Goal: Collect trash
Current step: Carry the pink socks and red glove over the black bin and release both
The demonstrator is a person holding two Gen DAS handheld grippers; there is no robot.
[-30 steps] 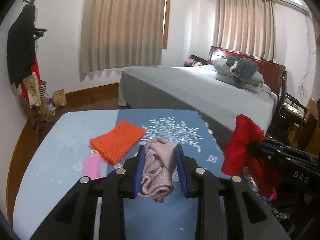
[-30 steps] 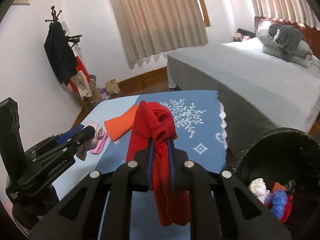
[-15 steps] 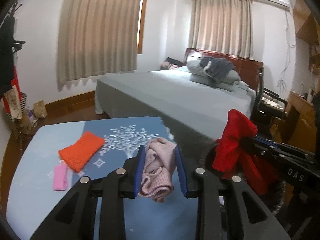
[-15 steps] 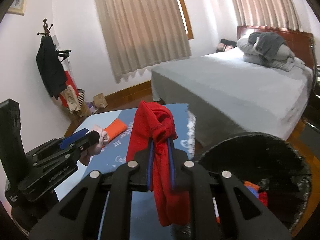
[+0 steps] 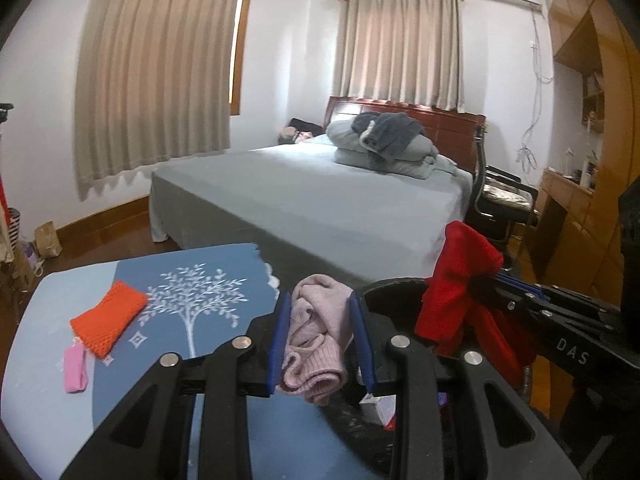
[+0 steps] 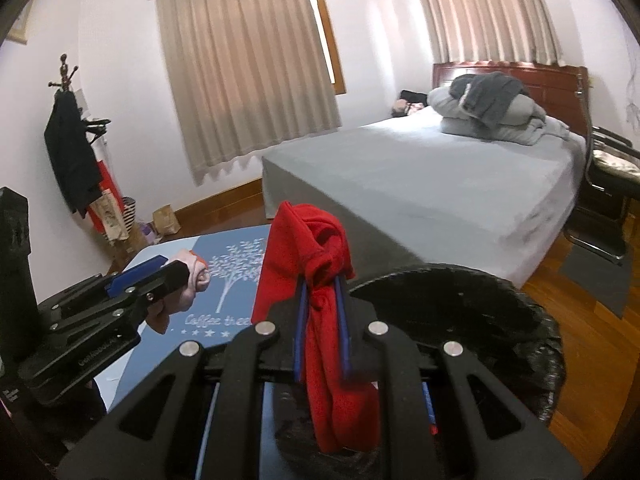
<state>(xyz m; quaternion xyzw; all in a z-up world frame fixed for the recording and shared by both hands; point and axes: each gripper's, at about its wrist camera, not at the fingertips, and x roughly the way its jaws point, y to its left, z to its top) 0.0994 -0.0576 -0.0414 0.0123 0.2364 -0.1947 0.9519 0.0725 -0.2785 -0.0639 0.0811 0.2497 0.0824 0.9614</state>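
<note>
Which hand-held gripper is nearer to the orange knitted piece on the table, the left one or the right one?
The left. The left hand-held gripper, shut on the pink knit, hangs beside the table's edge, right of the orange knitted piece. The right hand-held gripper, holding the red cloth, is farther right, above the black bin.

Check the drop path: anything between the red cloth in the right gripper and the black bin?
Nothing visible. The right gripper is shut on the red cloth, which hangs at the near rim of the open bin. The left gripper, holding the pink knit, sits off to the side over the table.
</note>
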